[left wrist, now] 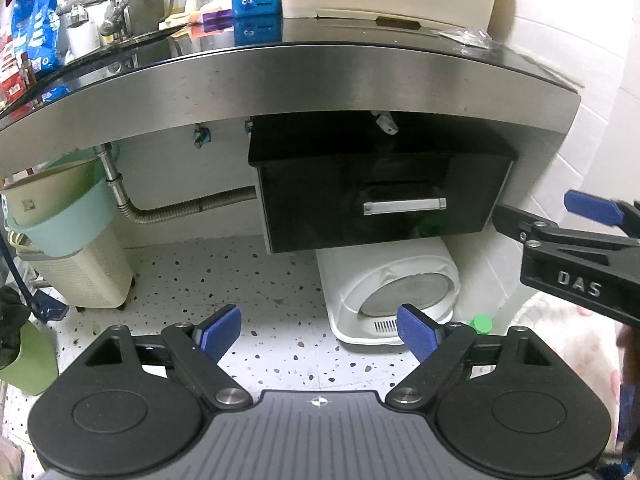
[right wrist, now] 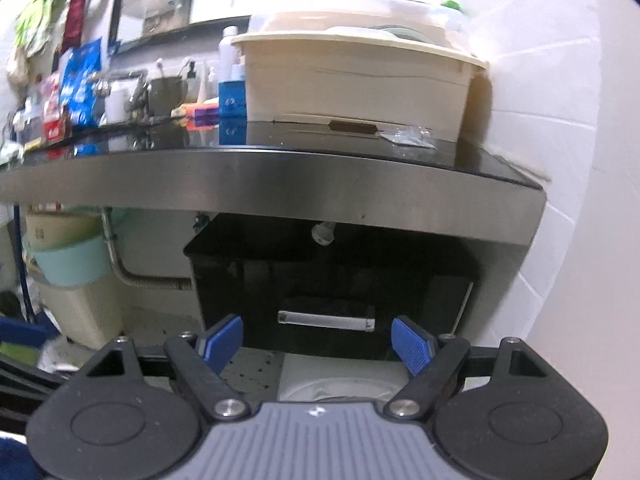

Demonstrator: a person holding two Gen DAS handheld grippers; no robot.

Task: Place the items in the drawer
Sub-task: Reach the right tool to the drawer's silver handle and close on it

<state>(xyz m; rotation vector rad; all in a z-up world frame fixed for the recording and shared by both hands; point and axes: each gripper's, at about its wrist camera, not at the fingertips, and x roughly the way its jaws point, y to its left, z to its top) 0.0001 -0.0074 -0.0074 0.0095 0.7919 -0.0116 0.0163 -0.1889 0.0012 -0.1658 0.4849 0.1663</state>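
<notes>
**Drawer shut, both tools empty: the opening comes first**

Bathroom clutter fills the far side of the scene: a glossy black surface [right wrist: 280, 136] with a brushed steel front edge carries a cream plastic tub [right wrist: 356, 84], a blue box [right wrist: 232, 100], bottles, a mug and, near the tub's right corner, a small clear packet [right wrist: 408, 136]. Under the surface hangs a black drawer [left wrist: 376, 200], and it looks fully closed, its silver bar handle [left wrist: 404, 206] facing the cameras. On the speckled floor below it sits a white appliance with a round window [left wrist: 400, 292]; to the left are a corrugated drain hose and stacked baskets.

The left tool [left wrist: 320, 332] hangs above the floor, aimed below the drawer, its blue pads spread wide with nothing between them. The right tool [right wrist: 318, 338] is likewise spread and empty; in its own view the handle lies between and just beyond its pads, not touched. From the left view it enters at the right edge [left wrist: 592, 208], near the drawer's right side.

The step in hand seems to be the approach to the handle. Nothing can go in yet (no item is held, and which items are meant is not clear). The next move calls for bringing the right tool forward until its pads straddle the bar, closing, then pulling straight toward the near side.
</notes>
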